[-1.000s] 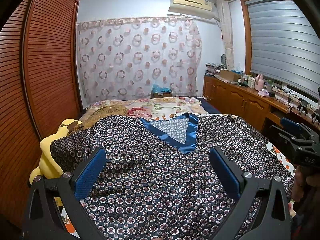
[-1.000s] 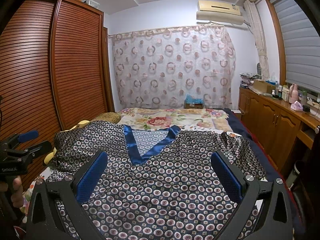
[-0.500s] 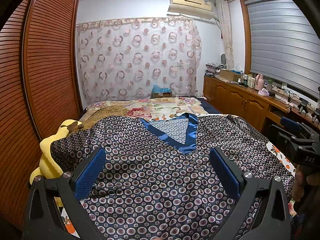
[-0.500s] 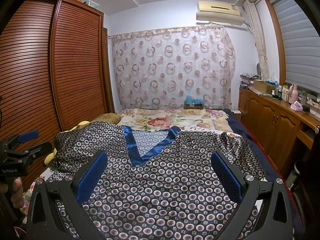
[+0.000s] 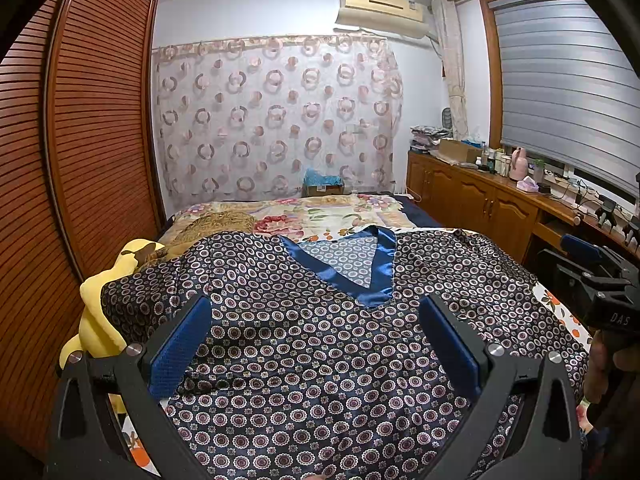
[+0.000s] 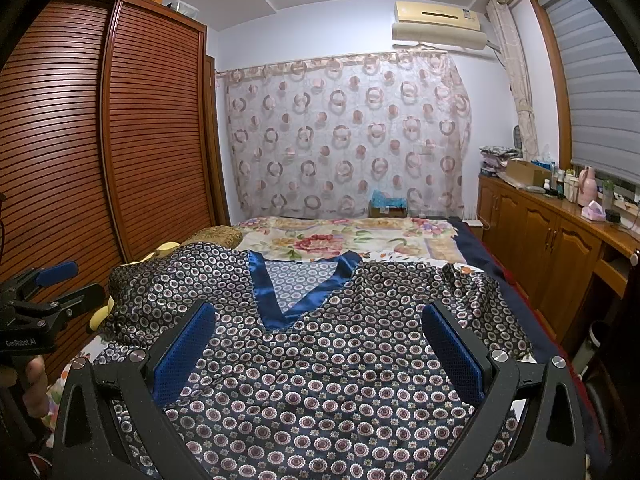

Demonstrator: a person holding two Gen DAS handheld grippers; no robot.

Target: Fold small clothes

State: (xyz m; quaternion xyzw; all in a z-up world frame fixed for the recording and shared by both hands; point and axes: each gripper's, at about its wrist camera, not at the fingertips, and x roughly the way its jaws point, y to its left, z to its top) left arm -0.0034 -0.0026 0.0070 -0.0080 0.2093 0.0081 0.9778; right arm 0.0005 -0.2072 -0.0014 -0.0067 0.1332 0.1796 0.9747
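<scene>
Two wide-spread grippers, left gripper and right gripper, above satiny ring-patterned top.

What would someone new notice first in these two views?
The dark patterned top with its shiny blue V-neck trim, spread flat across the near end of the bed. Both open grippers hover over it, left gripper and right gripper, holding nothing. A yellow plush toy peeks out under the top's left sleeve, beside the slatted wardrobe.
</scene>
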